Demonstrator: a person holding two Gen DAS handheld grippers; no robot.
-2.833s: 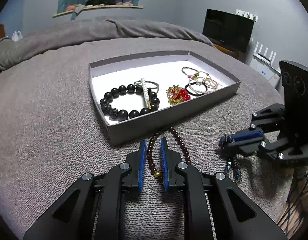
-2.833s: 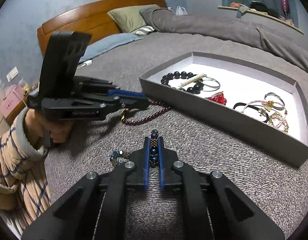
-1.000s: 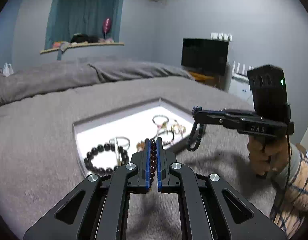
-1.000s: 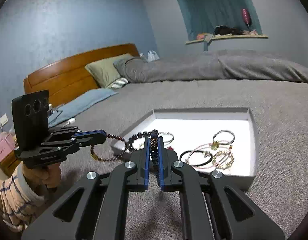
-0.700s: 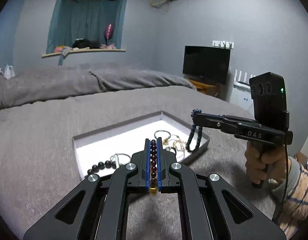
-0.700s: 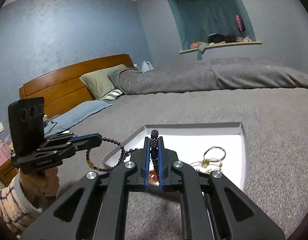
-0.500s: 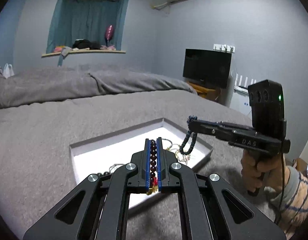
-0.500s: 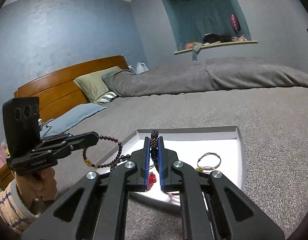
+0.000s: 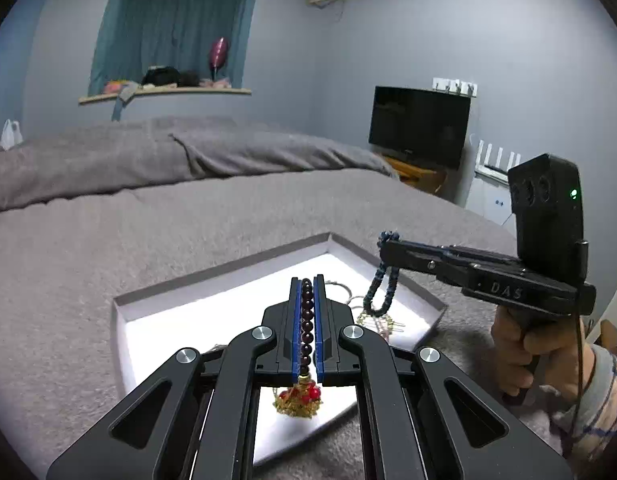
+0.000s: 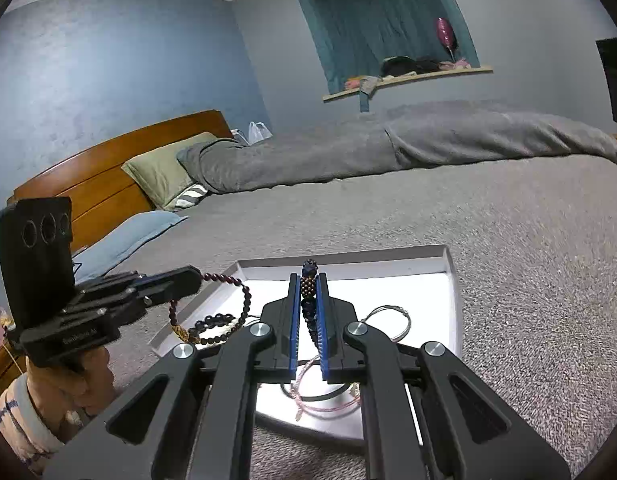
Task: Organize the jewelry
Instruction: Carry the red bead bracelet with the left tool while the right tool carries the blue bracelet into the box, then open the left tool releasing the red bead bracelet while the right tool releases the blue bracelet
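While both claws hang above the tray [image 9: 120, 320], left claw [image 9: 307, 292] pinches maroon bracelet [image 9: 307, 320], right claw [image 10: 308, 292] pinches blue bracelet [image 10: 309, 300]; neither deposited.

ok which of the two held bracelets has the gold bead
The dark red bracelet in the left gripper; its gold bead hangs low. The right gripper holds a blue one.

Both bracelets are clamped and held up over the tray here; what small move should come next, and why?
Probably lower both toward bare tray floor before opening. The left gripper is shut on the dark red bead bracelet, the right gripper on the blue bead bracelet. Both loops hang in the air above the tray, clear of the jewelry already inside, so releasing now would drop them.
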